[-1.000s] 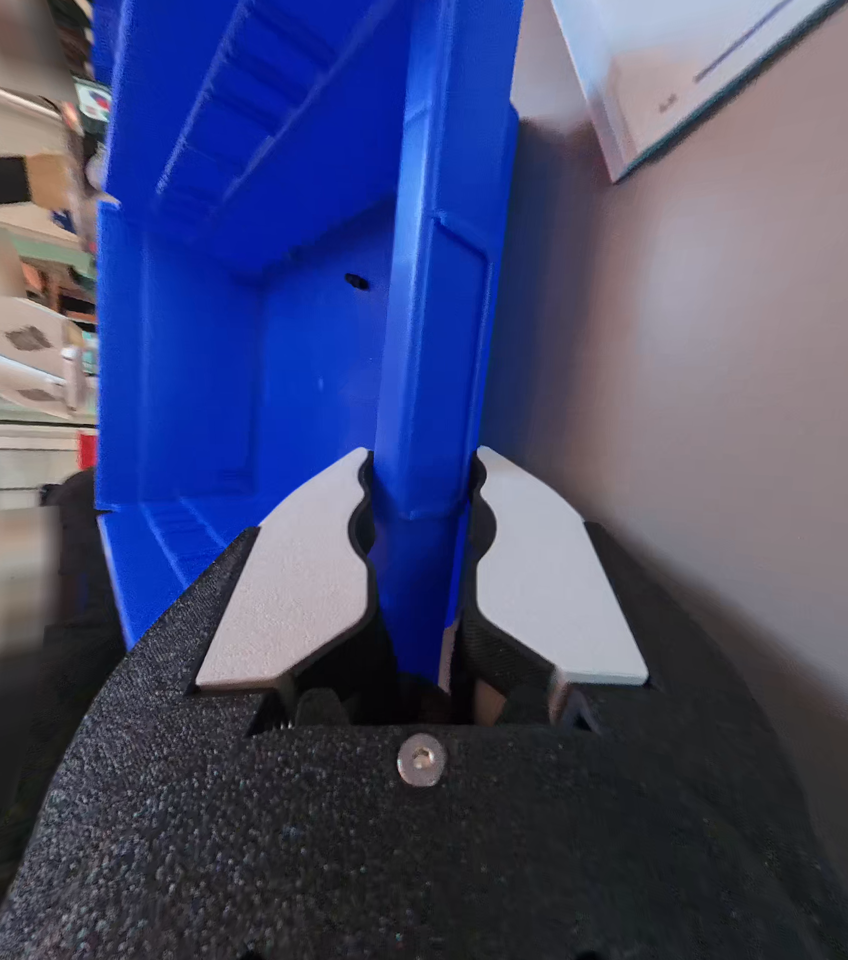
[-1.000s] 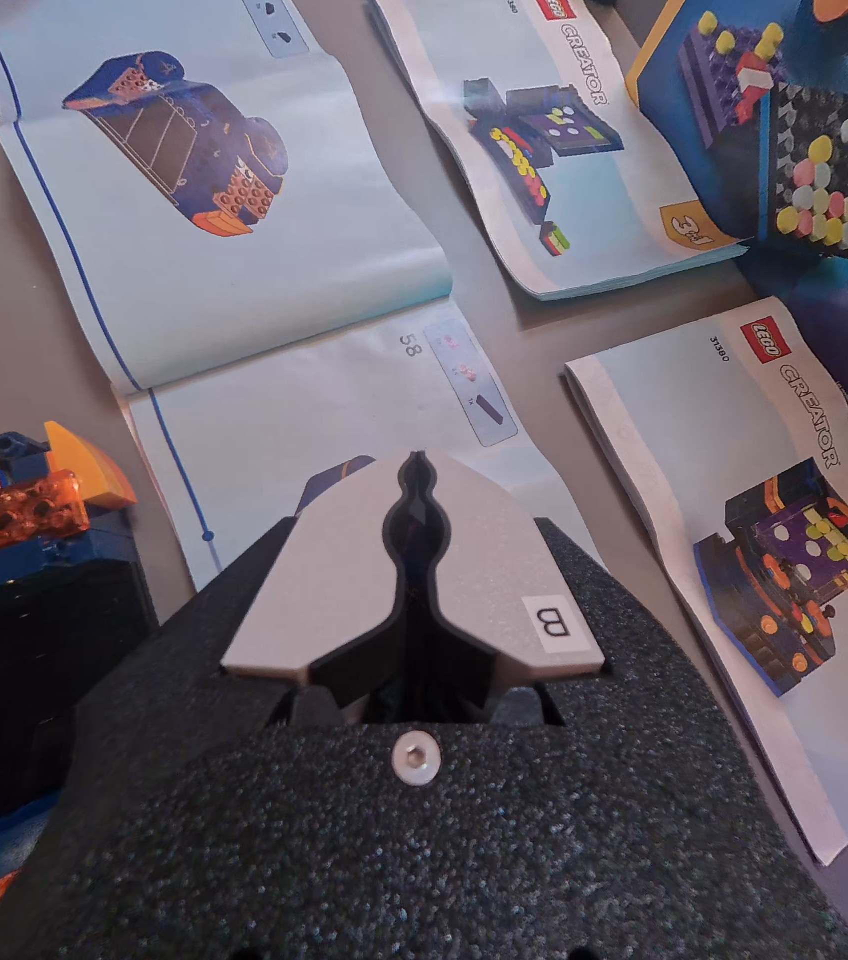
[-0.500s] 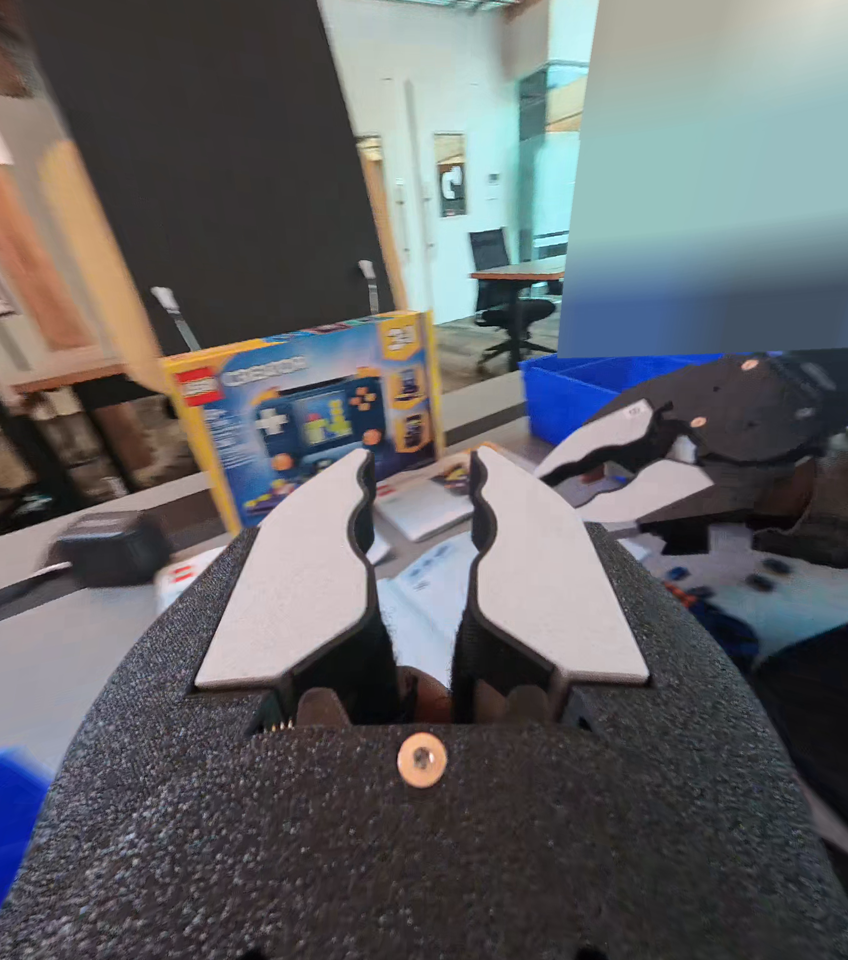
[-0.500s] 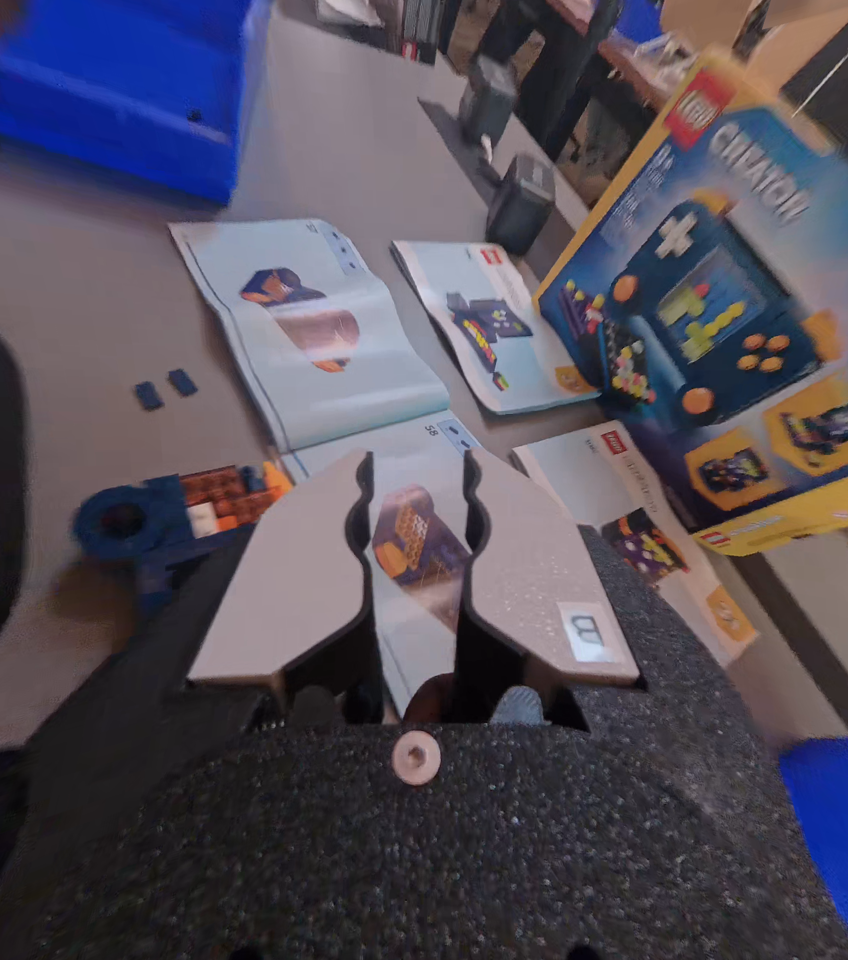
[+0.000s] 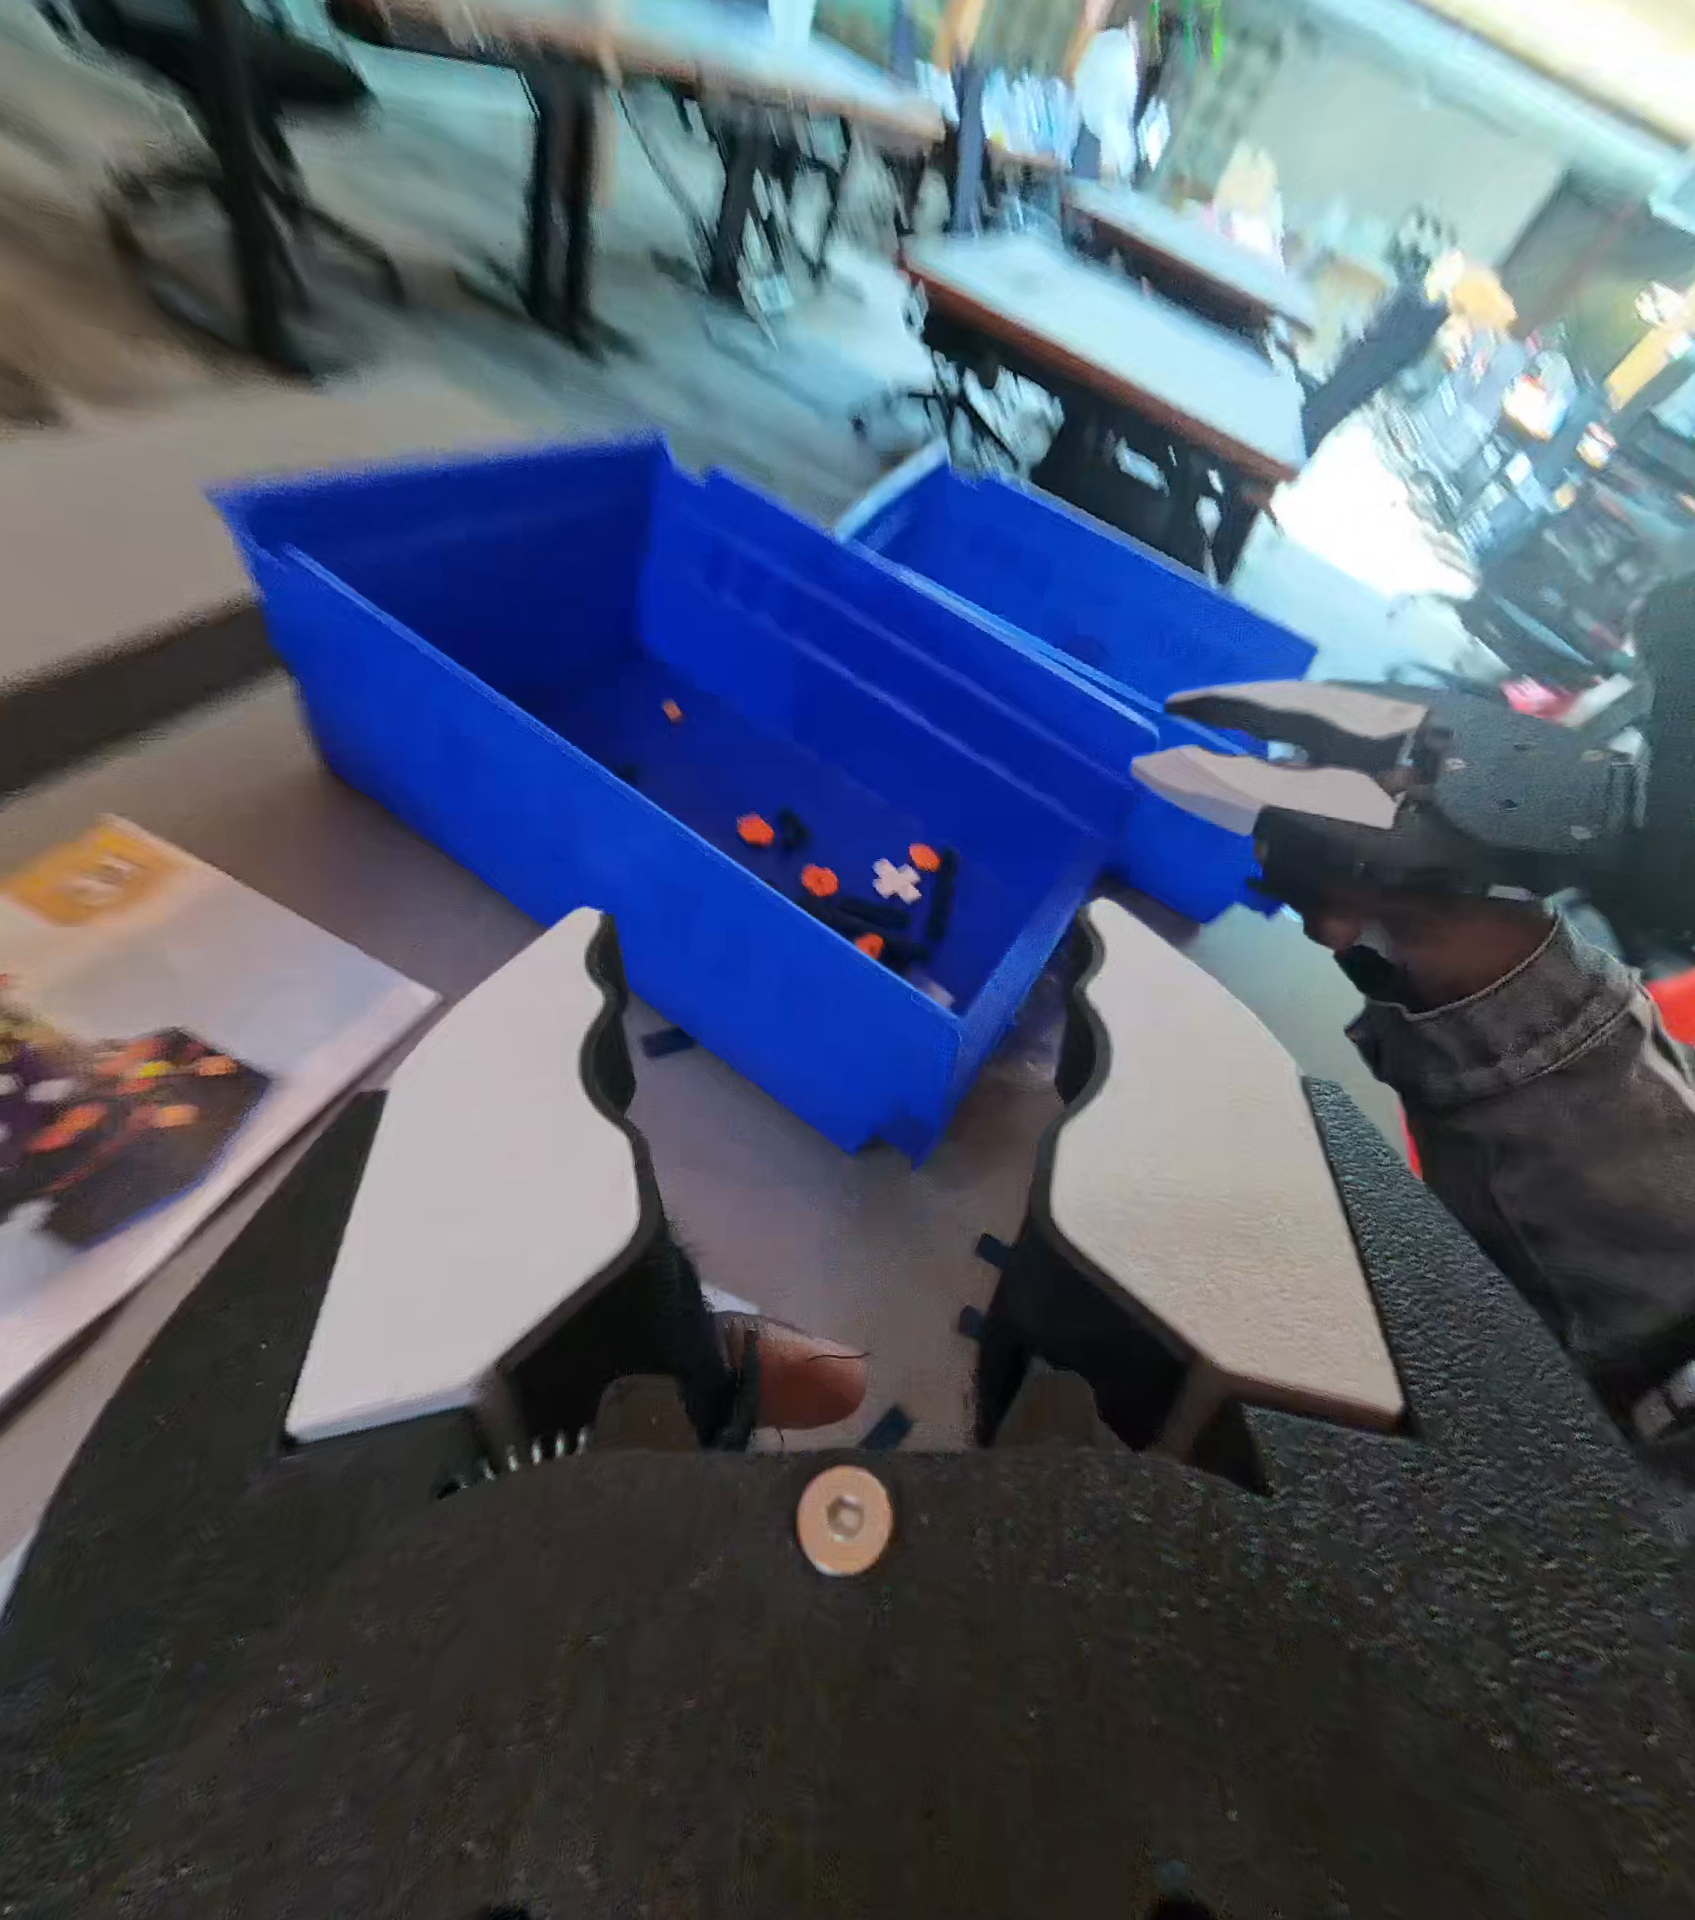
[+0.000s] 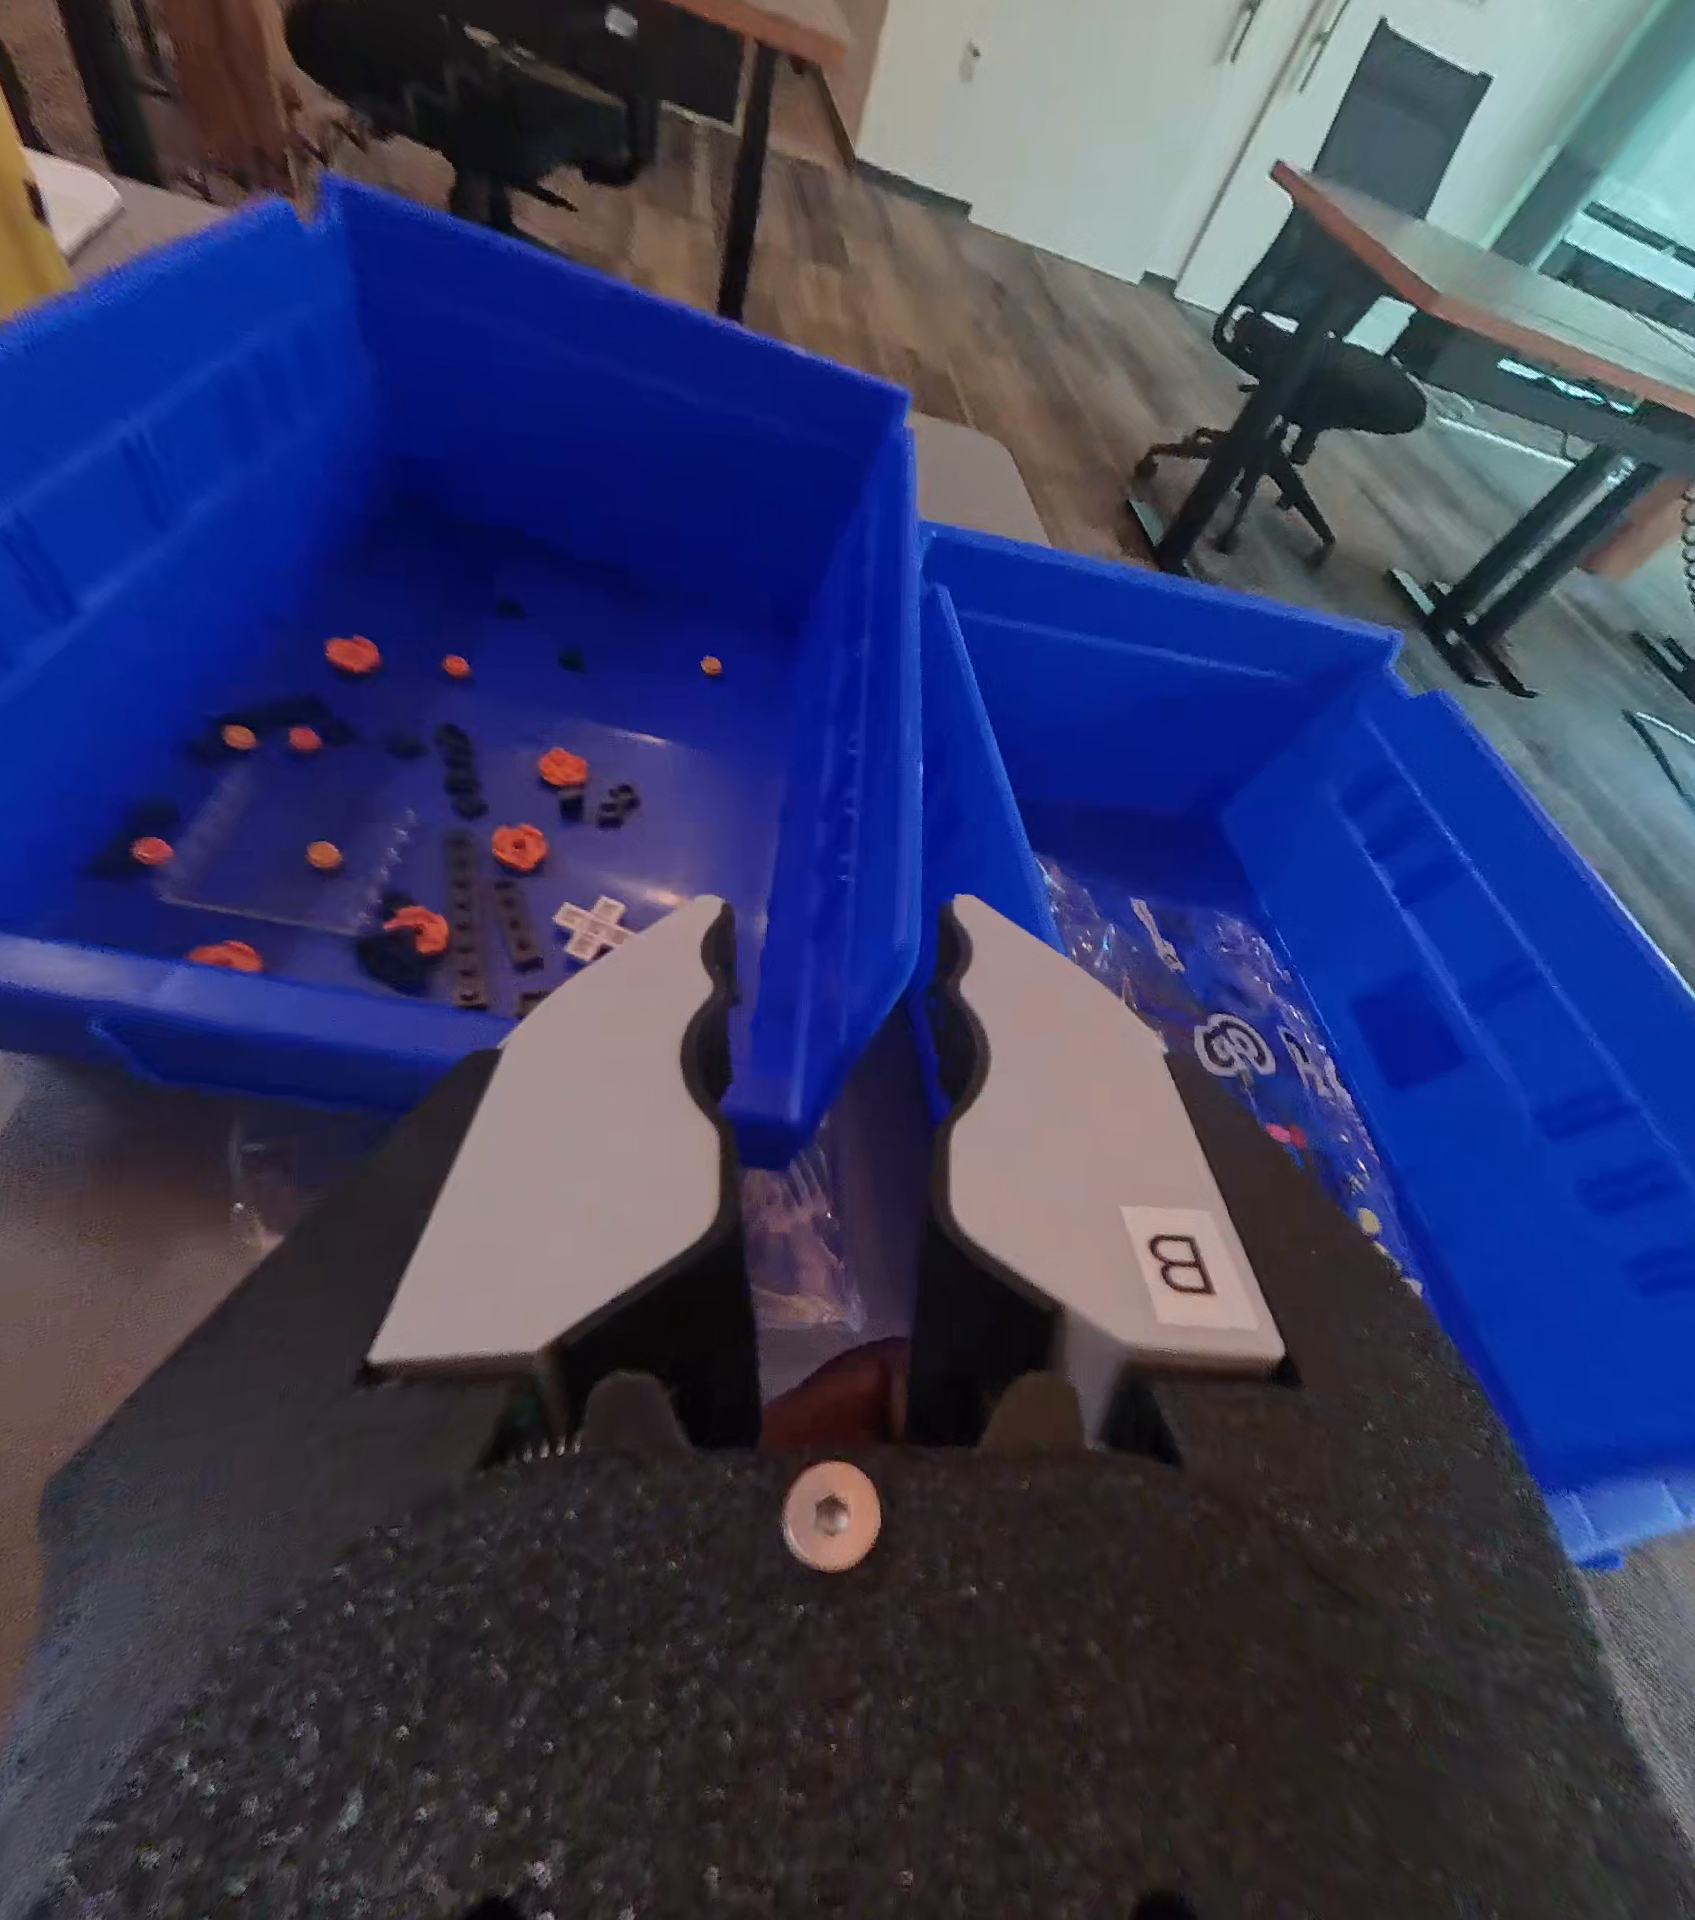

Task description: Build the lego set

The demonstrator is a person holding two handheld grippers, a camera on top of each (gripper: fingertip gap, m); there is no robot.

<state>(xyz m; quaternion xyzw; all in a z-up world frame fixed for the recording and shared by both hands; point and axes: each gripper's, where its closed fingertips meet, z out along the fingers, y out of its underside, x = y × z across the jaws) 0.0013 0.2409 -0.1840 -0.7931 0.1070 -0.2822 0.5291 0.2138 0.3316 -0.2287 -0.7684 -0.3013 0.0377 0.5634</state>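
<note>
A second before, our left gripper [image 5: 841, 961] had clamped the wall of a blue bin, and our right gripper [image 6: 830, 940] was shut above the open manuals. By this moment both had let go and swung round to the parts bin [image 5: 469, 665]: each stood with its jaws apart and nothing between them. We judged that a search for the next piece was starting, not a fitting step.

The right wrist view looked down into the parts bin and showed the loose pieces [image 6: 427, 831], orange, black and one white cross, on its floor; a second bin [image 6: 1508, 997] just beside it held clear plastic bags [image 6: 1186, 997]. The left wrist view showed what that one missed: a manual [image 5: 126, 1029] on the table left of the parts bin, and the right gripper hovering beyond its far side. The half-built model appeared in neither view.
</note>
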